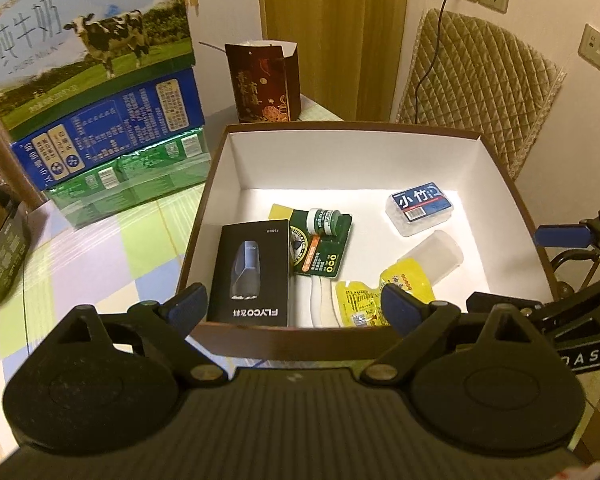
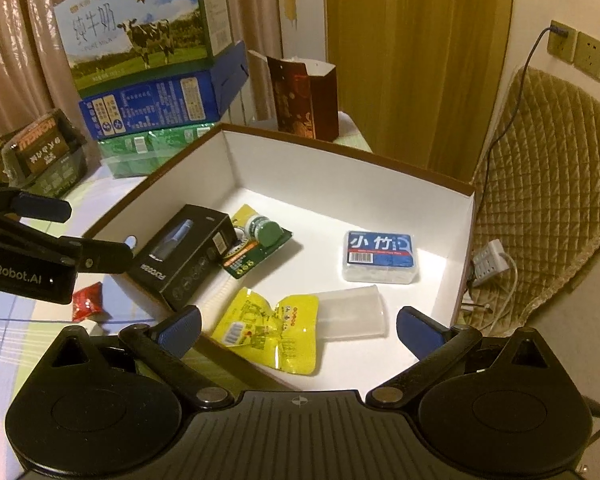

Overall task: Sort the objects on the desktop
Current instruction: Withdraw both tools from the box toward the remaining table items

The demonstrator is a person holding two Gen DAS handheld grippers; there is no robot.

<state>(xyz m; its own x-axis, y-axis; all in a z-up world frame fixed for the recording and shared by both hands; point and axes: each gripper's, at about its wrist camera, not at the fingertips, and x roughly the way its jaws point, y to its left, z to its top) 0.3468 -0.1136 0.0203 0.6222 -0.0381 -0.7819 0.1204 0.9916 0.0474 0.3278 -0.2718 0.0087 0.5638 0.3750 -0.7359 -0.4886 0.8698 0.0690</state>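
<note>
most things lie in the box (image 2: 466,216) now. a red packet (image 2: 87,301) waits on the surface. both my jaws are wide open, holding nothing.

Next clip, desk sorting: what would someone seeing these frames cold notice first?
The big open box, brown outside and white inside, fills the middle of both views. In it lie a black shaver box at the left, a green carded balm jar beside it, a clear floss case with a blue label toward the far right, and a yellow pouch at the near edge. Behind the box on the left rises a stack of milk cartons.
</note>
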